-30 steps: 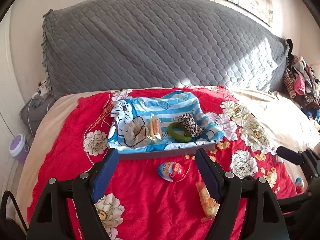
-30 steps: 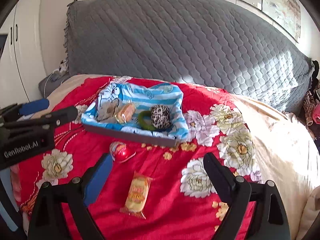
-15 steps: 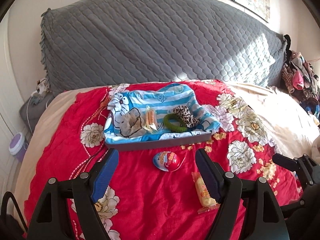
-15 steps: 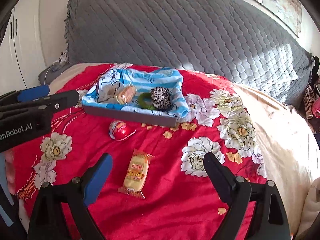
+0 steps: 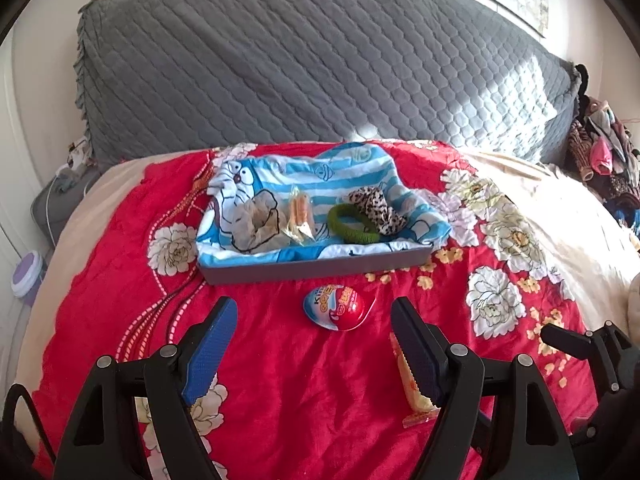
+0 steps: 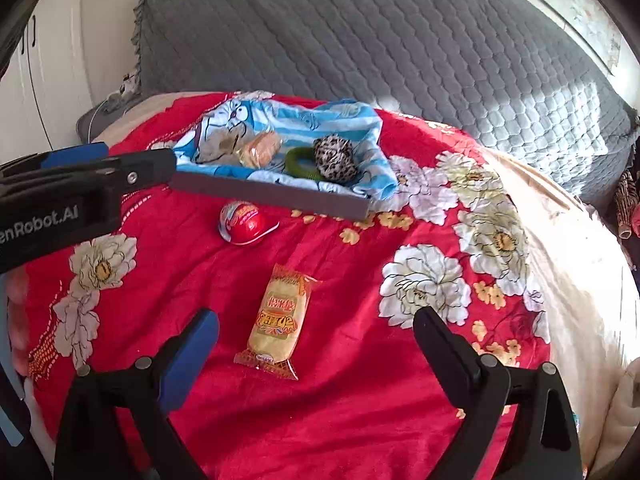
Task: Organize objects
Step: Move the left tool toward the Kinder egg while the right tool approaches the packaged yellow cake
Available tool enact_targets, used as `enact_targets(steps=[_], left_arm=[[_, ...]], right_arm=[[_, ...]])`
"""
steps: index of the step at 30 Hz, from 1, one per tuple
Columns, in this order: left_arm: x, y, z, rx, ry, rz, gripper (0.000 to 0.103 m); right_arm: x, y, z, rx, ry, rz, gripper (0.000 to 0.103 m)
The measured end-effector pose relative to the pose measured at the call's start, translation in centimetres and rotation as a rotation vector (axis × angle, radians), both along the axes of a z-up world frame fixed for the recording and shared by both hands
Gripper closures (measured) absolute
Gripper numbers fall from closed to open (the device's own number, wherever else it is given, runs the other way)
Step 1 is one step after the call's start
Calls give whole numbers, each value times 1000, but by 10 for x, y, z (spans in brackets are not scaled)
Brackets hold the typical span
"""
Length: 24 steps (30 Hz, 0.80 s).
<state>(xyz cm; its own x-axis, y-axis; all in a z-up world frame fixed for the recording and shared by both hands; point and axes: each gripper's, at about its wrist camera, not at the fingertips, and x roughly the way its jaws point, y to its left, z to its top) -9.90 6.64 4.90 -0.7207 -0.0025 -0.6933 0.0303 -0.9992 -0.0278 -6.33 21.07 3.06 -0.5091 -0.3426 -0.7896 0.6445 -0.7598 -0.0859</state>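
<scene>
A red flowered blanket (image 5: 280,380) covers the bed below a grey quilted headboard (image 5: 320,64), with a clothes pile (image 5: 600,160) at right and a purple-lidded tub (image 5: 26,278) at left.

Both wrist views look forward, low over the red bedspread (image 5: 280,380), sharing the tray (image 6: 280,196); edges warp, perhaps misleadingly.

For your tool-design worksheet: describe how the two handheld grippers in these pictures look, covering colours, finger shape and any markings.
Both grippers are black plastic frames with silver bolts. Each has two long, tapering fingers faced with ridged blue pads. Seen from the right wrist camera, the left gripper carries white "GenRobot.AI" lettering, partly cut off. No sleeves show.
</scene>
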Motion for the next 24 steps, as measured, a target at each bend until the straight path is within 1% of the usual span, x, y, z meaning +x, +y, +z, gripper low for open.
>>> enact_targets(steps=[3,13,24], left_arm=[[-4,0,-8,1,-13,-1,23],[-22,1,-33,-3,-53,0,23],[-55,8,-64,12,-101,-5,23]], right_arm=[[-1,-2,-8,14,-18,5,3],[-10,-4,-27,48,-59,-13,2],[-18,-11,-45,82,-91,-12,2]])
